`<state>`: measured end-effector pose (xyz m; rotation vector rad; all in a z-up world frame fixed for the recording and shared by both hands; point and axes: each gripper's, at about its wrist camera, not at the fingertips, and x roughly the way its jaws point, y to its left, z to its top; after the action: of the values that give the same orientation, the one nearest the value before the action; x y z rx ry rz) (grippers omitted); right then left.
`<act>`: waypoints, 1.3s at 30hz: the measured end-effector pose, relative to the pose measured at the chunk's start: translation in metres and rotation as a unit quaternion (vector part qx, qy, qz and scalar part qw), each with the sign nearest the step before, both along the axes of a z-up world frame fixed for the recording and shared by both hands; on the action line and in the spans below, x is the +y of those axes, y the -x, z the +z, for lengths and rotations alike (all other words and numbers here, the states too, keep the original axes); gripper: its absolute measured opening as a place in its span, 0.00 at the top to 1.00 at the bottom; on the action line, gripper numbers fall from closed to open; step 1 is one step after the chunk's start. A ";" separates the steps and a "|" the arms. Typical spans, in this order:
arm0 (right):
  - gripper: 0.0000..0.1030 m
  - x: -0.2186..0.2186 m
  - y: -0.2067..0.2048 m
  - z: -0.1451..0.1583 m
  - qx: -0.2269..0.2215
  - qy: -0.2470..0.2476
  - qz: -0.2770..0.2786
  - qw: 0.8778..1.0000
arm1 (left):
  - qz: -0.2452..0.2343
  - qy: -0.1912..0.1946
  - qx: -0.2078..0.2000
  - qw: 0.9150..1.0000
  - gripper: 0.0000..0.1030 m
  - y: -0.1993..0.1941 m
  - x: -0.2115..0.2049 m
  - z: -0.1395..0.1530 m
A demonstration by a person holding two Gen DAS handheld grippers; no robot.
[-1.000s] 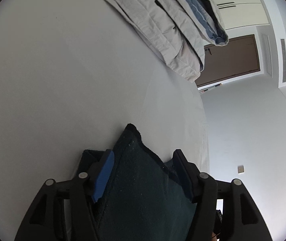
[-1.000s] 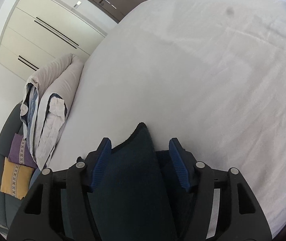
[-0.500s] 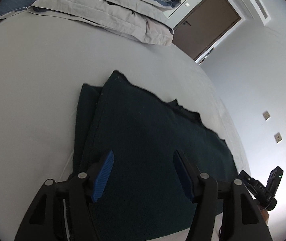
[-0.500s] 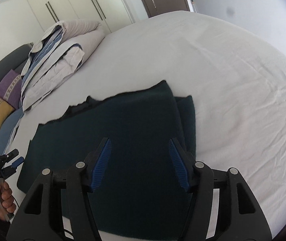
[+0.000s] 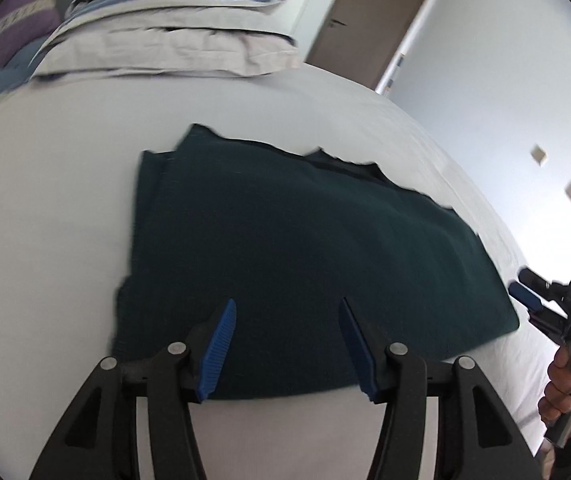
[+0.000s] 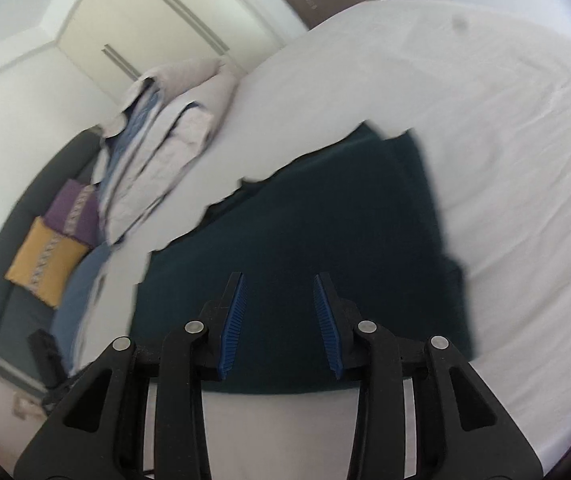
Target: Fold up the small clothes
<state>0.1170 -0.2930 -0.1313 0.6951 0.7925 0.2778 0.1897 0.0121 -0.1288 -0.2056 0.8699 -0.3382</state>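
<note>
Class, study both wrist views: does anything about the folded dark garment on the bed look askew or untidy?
Yes. The dark green garment lies folded on the white bed, but its layers are misaligned: a strip of the lower layer sticks out past the top layer along one side, and the far edge is jagged. Both grippers are open and hold nothing.

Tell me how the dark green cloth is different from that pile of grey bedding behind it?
The dark green garment lies flat and thin in the middle of the bed; the grey bedding is stacked thick at the far edge. The garment is one dark colour; the bedding is pale grey with blue layers. Both are folded fabric resting on the bed.
</note>
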 end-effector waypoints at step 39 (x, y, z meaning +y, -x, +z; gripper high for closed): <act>0.74 0.087 0.009 -0.096 0.095 -0.196 0.008 0.976 | -0.020 -0.084 0.002 0.996 0.41 -0.004 -0.030 -0.039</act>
<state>0.1081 -0.2060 -0.2271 1.0993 0.9374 0.3923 0.1936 -0.0179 -0.1680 -0.0323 0.9035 -0.2999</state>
